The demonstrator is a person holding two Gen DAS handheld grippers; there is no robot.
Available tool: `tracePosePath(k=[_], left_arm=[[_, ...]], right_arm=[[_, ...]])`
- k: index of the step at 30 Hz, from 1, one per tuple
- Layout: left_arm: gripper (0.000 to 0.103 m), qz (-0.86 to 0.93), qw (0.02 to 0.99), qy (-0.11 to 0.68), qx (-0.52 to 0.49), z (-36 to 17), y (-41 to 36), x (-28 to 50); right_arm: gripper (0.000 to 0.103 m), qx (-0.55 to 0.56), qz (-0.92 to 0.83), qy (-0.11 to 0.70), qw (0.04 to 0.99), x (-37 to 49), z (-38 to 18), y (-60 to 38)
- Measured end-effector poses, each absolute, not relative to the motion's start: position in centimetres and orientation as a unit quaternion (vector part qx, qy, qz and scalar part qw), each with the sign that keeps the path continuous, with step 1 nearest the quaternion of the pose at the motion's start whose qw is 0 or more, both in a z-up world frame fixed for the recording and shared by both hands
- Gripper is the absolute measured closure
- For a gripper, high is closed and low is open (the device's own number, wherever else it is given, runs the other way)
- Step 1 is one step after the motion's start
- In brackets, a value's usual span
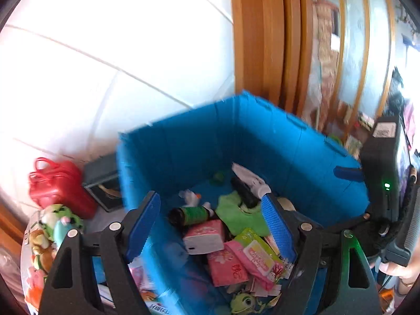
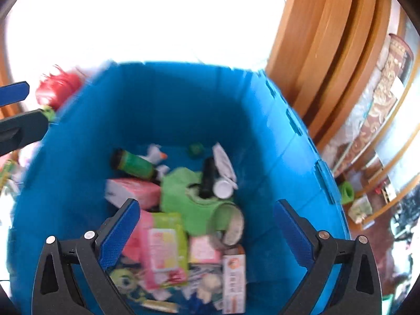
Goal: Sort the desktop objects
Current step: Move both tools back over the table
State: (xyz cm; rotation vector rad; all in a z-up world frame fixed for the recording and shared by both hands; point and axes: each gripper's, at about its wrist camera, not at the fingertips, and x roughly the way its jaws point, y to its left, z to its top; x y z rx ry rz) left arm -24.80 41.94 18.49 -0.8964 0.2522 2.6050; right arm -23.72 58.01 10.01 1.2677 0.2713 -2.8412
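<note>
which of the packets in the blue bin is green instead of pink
The wipes pack with the lime-green wrapper and pink label, lying atop the pink packets near the bin's front.

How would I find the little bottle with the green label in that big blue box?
Look inside the blue box, at the far end of the pile on its floor. The bottle lies on its side just behind the pink tissue pack. It is the only dark, round thing with a green label.
</note>
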Motion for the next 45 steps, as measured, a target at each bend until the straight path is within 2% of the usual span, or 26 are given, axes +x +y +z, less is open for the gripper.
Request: tracePosePath(k=[3, 5, 10, 24, 35, 39, 45], left_arm=[[0.011, 0.94, 0.177, 0.066, -0.285, 19.1, 38.3, -21.6], [0.007, 0.95, 0.158, 0.056, -0.263, 18.7, 36.0, -19.6], [0.007, 0.962, 0.109, 0.045, -0.247, 16.3, 30.2, -16.2], [0.007, 0.948, -0.038, 0.024, -0.315, 7.2, 11.2, -10.9], [0.007, 0.909, -0.135, -0.017, -0.393, 0.6, -2.8, -9.3], [0.007, 0.896, -0.148, -0.029, -0.419, -1.4, -5.9, -10.3], [0.007, 0.892, -0.128, -0.044, -0.431, -2.8, -7.6, -13.8]], right_arm=[[0.0, 0.373, -0.923, 0.085, 0.029, -20.6, 11.3, 55.8], [0.0, 0.358, -0.929, 0.077, 0.043, -18.5, 12.0, 54.4], [0.0, 0.331, -0.94, 0.05, 0.068, -14.3, 13.1, 50.8], [0.0, 0.259, -0.957, 0.034, 0.124, -8.1, 12.6, 39.2], [0.0, 0.329, -0.937, 0.041, 0.109, -9.9, 5.8, 31.7], [0.0, 0.321, -0.939, 0.101, 0.07, -10.0, 3.7, 29.3], [0.0, 0.362, -0.925, 0.063, 0.095, -12.0, 1.6, 27.4]])
